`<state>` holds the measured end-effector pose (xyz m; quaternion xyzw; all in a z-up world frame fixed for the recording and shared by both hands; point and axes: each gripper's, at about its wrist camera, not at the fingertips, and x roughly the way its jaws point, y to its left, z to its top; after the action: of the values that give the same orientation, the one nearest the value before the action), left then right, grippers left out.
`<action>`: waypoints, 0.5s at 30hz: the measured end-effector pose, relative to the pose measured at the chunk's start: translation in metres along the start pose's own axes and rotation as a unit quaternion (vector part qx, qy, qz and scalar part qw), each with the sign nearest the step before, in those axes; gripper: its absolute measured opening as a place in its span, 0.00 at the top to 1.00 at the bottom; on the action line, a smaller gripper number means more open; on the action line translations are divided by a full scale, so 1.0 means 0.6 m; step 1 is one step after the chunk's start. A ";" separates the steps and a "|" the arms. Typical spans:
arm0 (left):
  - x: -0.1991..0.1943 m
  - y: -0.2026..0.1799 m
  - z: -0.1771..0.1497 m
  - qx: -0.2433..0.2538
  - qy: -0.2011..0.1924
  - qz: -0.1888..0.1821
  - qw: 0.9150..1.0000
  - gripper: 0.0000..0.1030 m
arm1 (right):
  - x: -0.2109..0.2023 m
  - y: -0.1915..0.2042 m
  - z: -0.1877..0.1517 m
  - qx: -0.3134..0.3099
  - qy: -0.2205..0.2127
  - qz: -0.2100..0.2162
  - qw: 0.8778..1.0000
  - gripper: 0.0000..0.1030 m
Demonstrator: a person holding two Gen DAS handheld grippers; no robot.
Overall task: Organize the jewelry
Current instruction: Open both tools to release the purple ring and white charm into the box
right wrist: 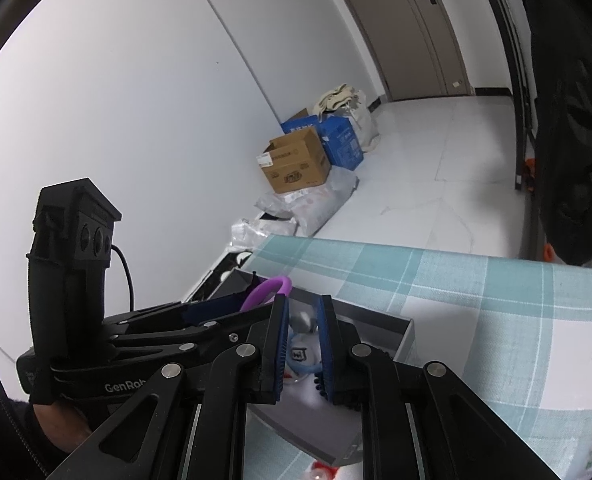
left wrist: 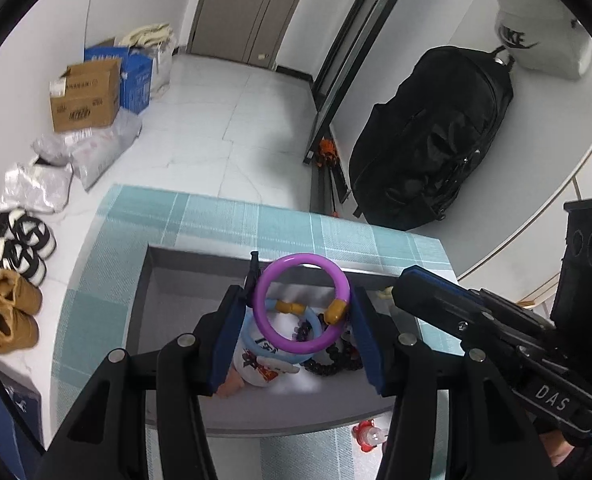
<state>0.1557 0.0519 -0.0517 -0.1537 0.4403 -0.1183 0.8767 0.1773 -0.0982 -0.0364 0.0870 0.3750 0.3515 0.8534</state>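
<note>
Purple and ring-shaped, a bangle sits clamped between the blue pads of the left gripper, held upright over a grey tray on a teal checked tablecloth. Below it in the tray lie a blue bangle, a string of dark beads and a small doll. The right gripper hovers beside it over the same tray, its jaws a narrow slit with nothing pinched between them. A small red object rests on the cloth by the tray's near edge. Beyond the table, tan boots and black-and-white sandals line the wall, then silver parcels, a brown carton and a blue box. A black backpack leans against the far right wall, near a closed door
</note>
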 end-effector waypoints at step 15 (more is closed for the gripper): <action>-0.024 0.000 -0.010 -0.010 -0.014 0.000 1.000 0.36 | -0.036 -0.017 -0.016 0.029 -0.032 -0.012 0.999 0.41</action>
<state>0.1423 0.0562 -0.0444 -0.1637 0.4292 -0.1118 0.8812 0.1658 -0.1210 -0.0347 0.1183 0.3586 0.3274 0.8661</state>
